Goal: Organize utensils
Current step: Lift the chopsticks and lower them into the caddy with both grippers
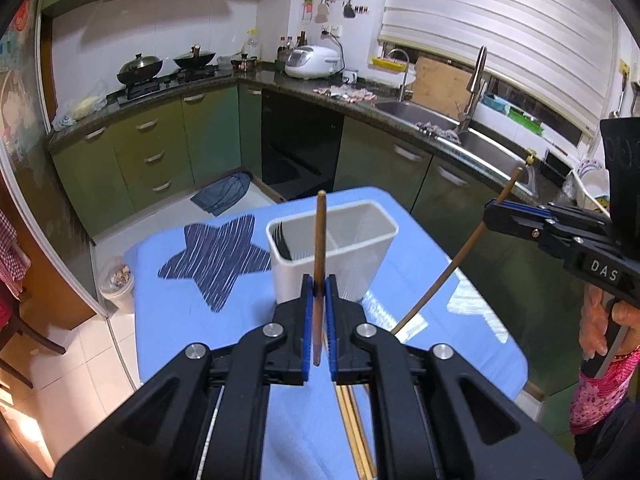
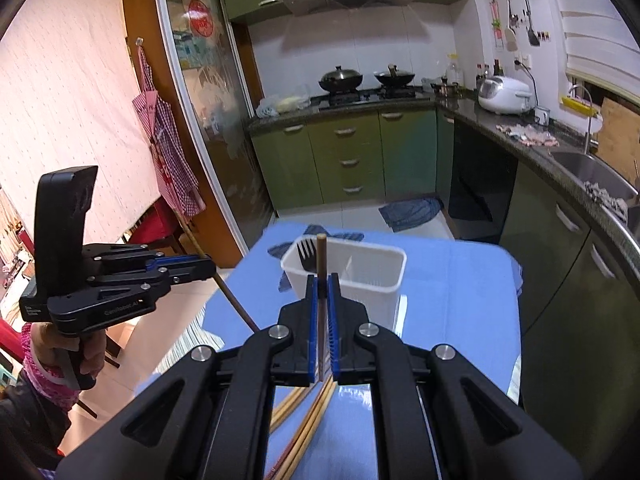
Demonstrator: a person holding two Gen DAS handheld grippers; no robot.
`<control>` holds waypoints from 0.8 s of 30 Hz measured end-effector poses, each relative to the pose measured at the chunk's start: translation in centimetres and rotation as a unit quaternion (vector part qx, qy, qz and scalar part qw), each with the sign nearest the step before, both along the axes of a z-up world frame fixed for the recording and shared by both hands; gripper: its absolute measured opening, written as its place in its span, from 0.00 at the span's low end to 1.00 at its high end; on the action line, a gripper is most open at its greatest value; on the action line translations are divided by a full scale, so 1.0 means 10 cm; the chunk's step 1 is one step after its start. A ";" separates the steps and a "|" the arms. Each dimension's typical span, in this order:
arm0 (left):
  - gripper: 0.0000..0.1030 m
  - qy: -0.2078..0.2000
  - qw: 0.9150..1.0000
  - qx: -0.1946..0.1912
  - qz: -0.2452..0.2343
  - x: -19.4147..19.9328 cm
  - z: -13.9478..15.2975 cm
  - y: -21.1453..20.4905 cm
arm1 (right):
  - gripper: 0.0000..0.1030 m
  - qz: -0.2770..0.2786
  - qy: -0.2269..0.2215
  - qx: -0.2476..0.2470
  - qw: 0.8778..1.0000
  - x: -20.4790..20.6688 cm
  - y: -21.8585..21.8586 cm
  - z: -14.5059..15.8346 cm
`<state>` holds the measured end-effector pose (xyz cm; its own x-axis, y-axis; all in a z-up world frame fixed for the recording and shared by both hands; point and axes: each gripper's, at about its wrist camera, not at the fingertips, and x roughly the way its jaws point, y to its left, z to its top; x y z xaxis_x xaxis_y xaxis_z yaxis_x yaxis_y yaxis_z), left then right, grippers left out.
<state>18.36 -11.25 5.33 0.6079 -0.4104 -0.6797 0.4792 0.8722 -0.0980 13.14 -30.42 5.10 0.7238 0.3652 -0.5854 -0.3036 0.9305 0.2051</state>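
My left gripper [image 1: 319, 284] is shut on a brown chopstick [image 1: 320, 240] that stands upright between its blue pads, above the blue-clothed table [image 1: 180, 320]. My right gripper [image 2: 322, 282] is shut on another brown chopstick [image 2: 321, 256], also upright. Each gripper shows in the other's view: the right gripper [image 1: 490, 214] with its slanted chopstick [image 1: 452, 270], the left gripper [image 2: 210, 270] with its chopstick [image 2: 234, 304]. A white two-compartment utensil holder [image 1: 332, 248] [image 2: 352, 276] stands just beyond both, with a black fork [image 2: 307, 260] in its left compartment. Several more chopsticks [image 2: 308, 436] [image 1: 354, 432] lie on the cloth below the grippers.
The small table carries a blue cloth with dark star prints [image 1: 218, 258]. Green kitchen cabinets [image 1: 160, 140], a stove with woks [image 1: 140, 68], a rice cooker [image 1: 314, 62] and a sink [image 1: 420, 114] line the walls beyond. A waste bin [image 1: 118, 284] stands left of the table. A person's hand [image 2: 86, 356] holds the left handle.
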 end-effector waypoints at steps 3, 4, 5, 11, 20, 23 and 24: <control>0.06 -0.005 1.000 -0.009 -0.003 0.03 0.17 -0.01 | 0.05 -0.002 -0.013 -0.003 1.000 0.02 -0.02 0.22; 0.06 -0.009 1.000 -0.011 -0.005 0.05 0.23 -0.01 | 0.05 -0.004 -0.018 -0.003 1.000 0.03 -0.03 0.28; 0.06 -0.016 1.000 -0.013 -0.003 0.06 0.31 -0.02 | 0.05 -0.005 -0.022 -0.003 1.000 0.03 -0.05 0.34; 0.06 -0.065 0.997 -0.030 0.010 0.16 0.73 -0.03 | 0.05 -0.022 -0.052 0.001 0.998 0.09 -0.15 0.71; 0.06 -0.104 0.994 -0.030 0.033 0.46 0.84 -0.19 | 0.05 -0.048 -0.071 0.007 0.996 0.26 -0.33 0.99; 0.06 -0.080 0.996 -0.022 0.038 0.65 0.62 -0.26 | 0.05 -0.051 -0.074 0.011 0.996 0.31 -0.38 1.02; 0.06 -0.072 0.996 -0.021 0.039 0.71 0.55 -0.28 | 0.05 -0.053 -0.076 0.011 0.996 0.33 -0.38 1.03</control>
<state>25.43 -14.01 10.78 0.7298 -0.3841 -0.5656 0.4213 0.9042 -0.0704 16.42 -34.25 15.42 0.8388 0.2946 -0.4579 -0.2341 0.9544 0.1852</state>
